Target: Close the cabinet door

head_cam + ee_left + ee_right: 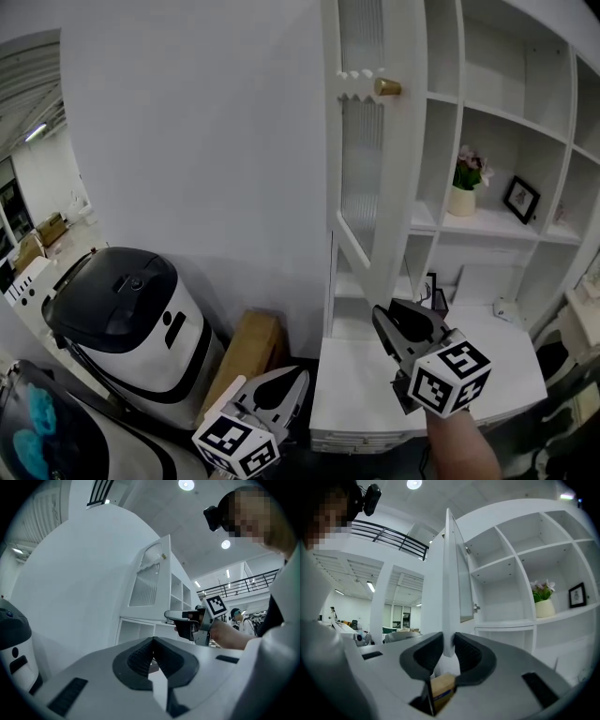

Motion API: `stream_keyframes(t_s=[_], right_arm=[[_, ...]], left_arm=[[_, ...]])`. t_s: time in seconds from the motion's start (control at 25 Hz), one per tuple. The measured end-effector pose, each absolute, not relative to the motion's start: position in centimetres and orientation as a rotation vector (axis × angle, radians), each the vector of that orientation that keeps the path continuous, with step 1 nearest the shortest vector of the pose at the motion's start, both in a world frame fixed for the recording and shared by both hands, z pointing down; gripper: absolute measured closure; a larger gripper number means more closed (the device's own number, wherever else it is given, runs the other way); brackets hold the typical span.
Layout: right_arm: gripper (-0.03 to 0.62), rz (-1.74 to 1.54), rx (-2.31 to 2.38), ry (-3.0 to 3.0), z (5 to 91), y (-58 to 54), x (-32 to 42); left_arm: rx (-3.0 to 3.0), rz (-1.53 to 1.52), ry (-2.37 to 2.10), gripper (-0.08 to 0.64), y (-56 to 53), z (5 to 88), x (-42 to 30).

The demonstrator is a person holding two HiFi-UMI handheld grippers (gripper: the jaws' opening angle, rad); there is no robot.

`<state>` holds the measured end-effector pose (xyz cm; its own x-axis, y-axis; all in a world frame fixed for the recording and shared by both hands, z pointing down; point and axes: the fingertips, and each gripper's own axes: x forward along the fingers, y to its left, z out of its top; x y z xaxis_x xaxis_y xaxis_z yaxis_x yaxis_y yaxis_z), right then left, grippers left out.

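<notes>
One cabinet door (405,187) with a single gold knob (387,87) hangs wide open off the white shelving (506,122). The right gripper (394,314) is clamped on its lower edge, and the left gripper (286,384) is pinched together on nothing, down by one cardboard box (246,354). The shelves hold one flower pot (462,199) and one framed picture (520,199), with a plain white wall (187,141) to the left.

The right gripper (389,319) points level at the cabinet door (380,187), its jaws pressed on either side of the bottom of the door's free edge. The bare right forearm (464,450) trails behind it. The left gripper (286,386) hangs low, left of the door and well apart from it, level, with its jaws together and nothing between them.
</notes>
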<state>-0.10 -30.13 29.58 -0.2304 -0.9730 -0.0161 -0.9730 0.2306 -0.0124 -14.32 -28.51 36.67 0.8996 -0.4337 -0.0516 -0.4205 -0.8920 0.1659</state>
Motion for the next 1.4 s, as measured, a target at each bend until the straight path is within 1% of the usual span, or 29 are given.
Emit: stream_keyframes(t_s=[0.4, 0.6, 0.84, 1.4], right_arm=[[0.531, 0.002, -1.992, 2.376, 29.7, -29.8, 4.9], [0.533, -0.009, -2.007, 2.358, 29.7, -30.0, 8.3], [0.529, -0.027, -1.982, 2.363, 29.7, -30.9, 11.7], [0.518, -0.027, -1.948, 2.364, 29.8, -33.1, 17.6]], left_arm=[[2.919, -0.114, -0.675, 0.555, -28.3, 36.5, -11.8], [2.933, -0.071, -0.663, 0.555, -27.9, 36.1, -9.0], [2.942, -0.069, -0.676, 0.555, -28.1, 35.6, -5.9], [2.919, -0.064, -0.738, 0.555, -29.0, 36.0, -1.7]])
